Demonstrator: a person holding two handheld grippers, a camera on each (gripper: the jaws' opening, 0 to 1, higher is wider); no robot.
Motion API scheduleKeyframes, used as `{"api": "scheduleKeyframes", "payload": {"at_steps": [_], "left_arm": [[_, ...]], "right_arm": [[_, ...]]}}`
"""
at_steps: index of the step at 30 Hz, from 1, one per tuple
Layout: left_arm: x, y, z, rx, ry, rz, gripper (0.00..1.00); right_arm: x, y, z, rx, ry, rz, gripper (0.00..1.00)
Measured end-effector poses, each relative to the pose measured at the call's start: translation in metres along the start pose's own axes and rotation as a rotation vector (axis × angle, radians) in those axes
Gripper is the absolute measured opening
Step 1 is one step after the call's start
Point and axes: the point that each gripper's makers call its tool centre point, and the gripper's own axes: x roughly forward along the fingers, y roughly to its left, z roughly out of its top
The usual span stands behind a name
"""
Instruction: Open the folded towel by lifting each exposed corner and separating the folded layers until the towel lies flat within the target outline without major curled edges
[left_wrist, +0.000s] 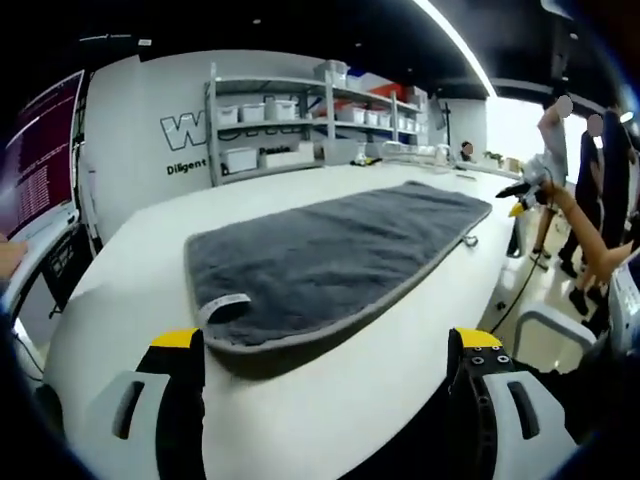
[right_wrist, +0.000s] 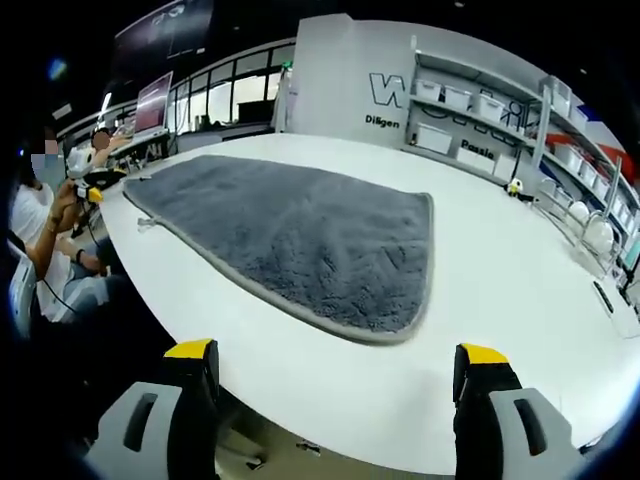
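The grey towel (left_wrist: 340, 260) lies spread out on the white table (left_wrist: 150, 250), a white label (left_wrist: 222, 303) at its near corner. Both the left gripper (left_wrist: 325, 375) and the right gripper (right_wrist: 335, 385) hover with jaws wide apart, holding nothing.

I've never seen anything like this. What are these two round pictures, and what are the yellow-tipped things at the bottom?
Each picture comes from a camera riding on a hand-held gripper that a person carries, one per hand. The yellow-tipped prongs are its two jaws: the left hand-held gripper and the right hand-held gripper, both open and holding nothing. Ahead lies a grey fluffy towel with a white label, spread on a white table. Shelves with white storage boxes stand behind.
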Motion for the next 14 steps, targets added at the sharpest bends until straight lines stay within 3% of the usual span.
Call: {"api": "scheduleKeyframes", "payload": {"at_steps": [14], "left_arm": [[-0.0021, 0.0013, 0.0043, -0.004, -0.014, 0.003, 0.99]], "right_arm": [[-0.0007, -0.0017, -0.0018, 0.024, -0.016, -0.002, 0.99]]}}
